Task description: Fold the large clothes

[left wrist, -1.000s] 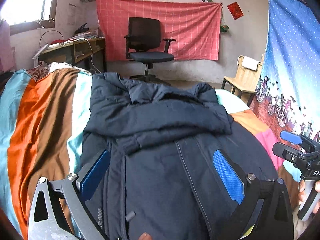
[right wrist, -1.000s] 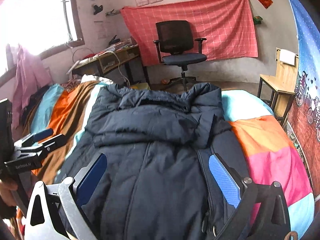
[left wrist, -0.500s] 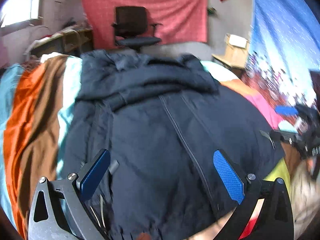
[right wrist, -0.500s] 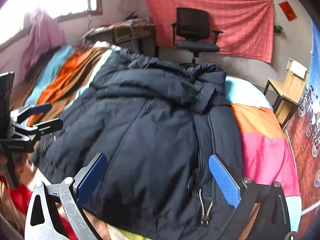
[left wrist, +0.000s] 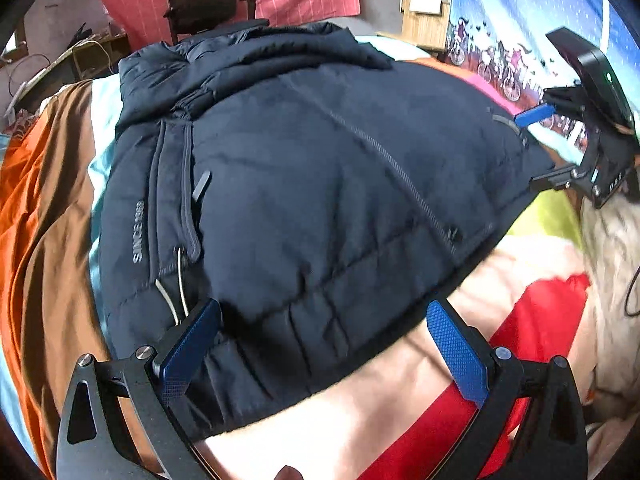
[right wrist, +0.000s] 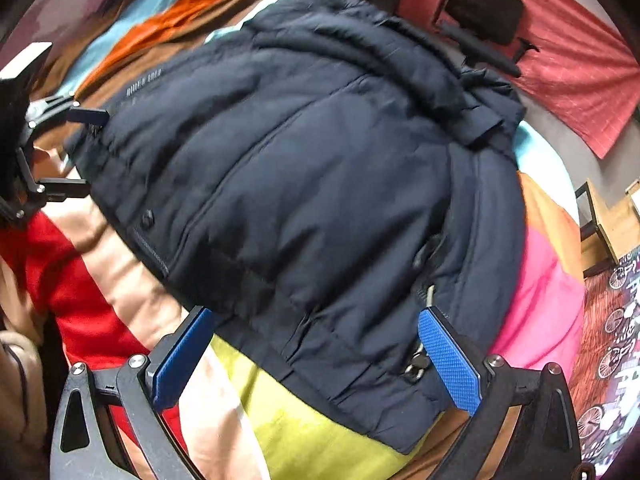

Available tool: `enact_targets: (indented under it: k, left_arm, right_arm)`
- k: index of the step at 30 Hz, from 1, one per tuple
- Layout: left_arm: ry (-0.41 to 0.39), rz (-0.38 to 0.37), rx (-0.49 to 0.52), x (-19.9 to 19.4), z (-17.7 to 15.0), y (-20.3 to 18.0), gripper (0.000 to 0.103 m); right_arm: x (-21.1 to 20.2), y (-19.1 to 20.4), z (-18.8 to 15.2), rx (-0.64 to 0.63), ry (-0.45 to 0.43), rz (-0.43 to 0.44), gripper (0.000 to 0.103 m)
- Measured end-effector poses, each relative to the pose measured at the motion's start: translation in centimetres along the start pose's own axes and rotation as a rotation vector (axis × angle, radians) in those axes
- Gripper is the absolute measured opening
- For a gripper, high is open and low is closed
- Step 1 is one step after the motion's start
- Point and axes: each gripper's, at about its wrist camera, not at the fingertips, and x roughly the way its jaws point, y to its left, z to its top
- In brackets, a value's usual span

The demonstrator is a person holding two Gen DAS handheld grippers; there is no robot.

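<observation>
A dark navy puffer jacket (left wrist: 320,184) lies flat on the striped bedspread, hood end away from me, sleeves folded in. In the left wrist view my left gripper (left wrist: 320,344) hangs open over the jacket's near hem at its left corner, nothing between the blue pads. The right gripper (left wrist: 540,148) shows there at the jacket's right edge. From the right wrist camera, the same jacket (right wrist: 304,168) fills the middle. My right gripper (right wrist: 316,352) stands open above the hem's right corner, holding nothing. At the left border of that view the left gripper (right wrist: 80,152) is open.
The bedspread (left wrist: 44,208) has orange, brown, pale blue, pink, yellow and red bands. A black office chair (left wrist: 204,0) and a red wall cloth stand beyond the bed. A wooden chair (right wrist: 608,224) sits at the right. A blue printed curtain (left wrist: 516,28) hangs on the right.
Both grippers have drawn back toward me and tipped downward, from over the jacket's chest to above its near hem. The jacket has stayed in place.
</observation>
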Motion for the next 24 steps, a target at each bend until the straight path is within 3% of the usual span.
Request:
enact_targets:
  k: [5, 14, 24]
  left_arm:
    - [0.031, 0.072, 0.049, 0.8, -1.0, -1.0, 0.101]
    - [0.009, 0.309, 0.233, 2.4, -4.4, -4.1, 0.101]
    - [-0.037, 0.427, 0.207, 2.9, -4.7, -3.9, 0.102]
  right_arm:
    - [1.7, 0.6, -0.9, -0.01, 0.074, 0.022, 0.103]
    - [3.4, 3.1, -2.9, -0.181, 0.168, -0.09, 0.103]
    - [5.6, 4.6, -4.1, -0.245, 0.226, -0.286, 0.103]
